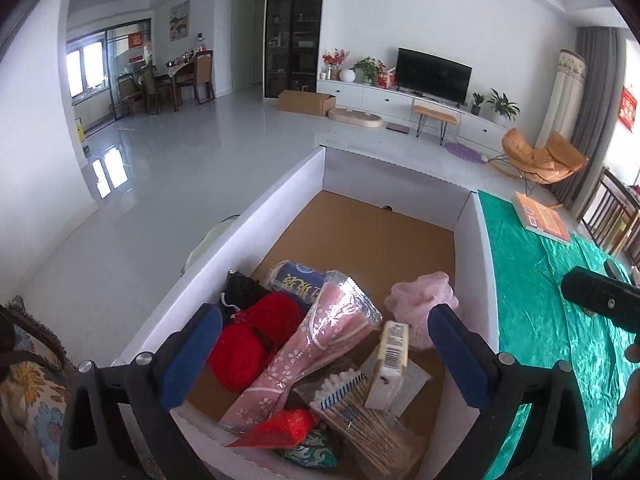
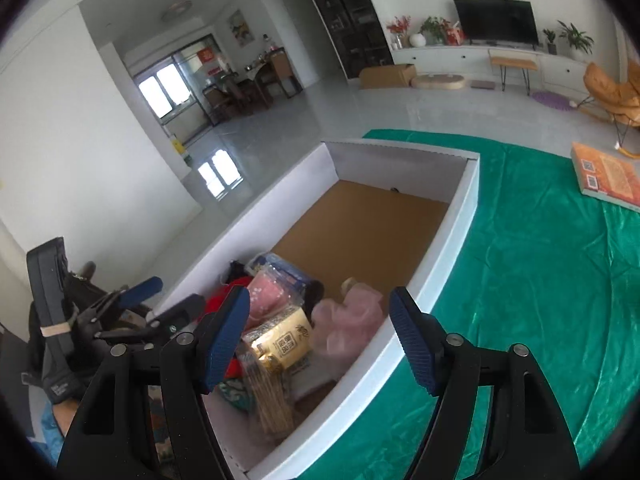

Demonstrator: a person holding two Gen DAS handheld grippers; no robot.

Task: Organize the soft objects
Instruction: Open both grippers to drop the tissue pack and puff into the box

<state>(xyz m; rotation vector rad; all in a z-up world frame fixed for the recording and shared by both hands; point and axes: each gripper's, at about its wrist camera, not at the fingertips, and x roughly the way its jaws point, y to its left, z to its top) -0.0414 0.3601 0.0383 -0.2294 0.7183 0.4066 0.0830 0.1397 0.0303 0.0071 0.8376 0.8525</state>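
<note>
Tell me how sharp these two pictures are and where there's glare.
Left wrist view: sharp, strong fisheye bend, window glare on the floor. Right wrist view: pink cloth in the white box slightly smeared, sheen on the green cloth, dark corners in both.

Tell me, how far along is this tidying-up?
Done, it seems: red yarn, a pink cloth, a pink packaged textile and cotton swabs already lie in the white box. In hand: nothing; the left gripper and right gripper hover over the box, jaws open. Left: nothing soft shows on the green cloth, only a book.
</note>
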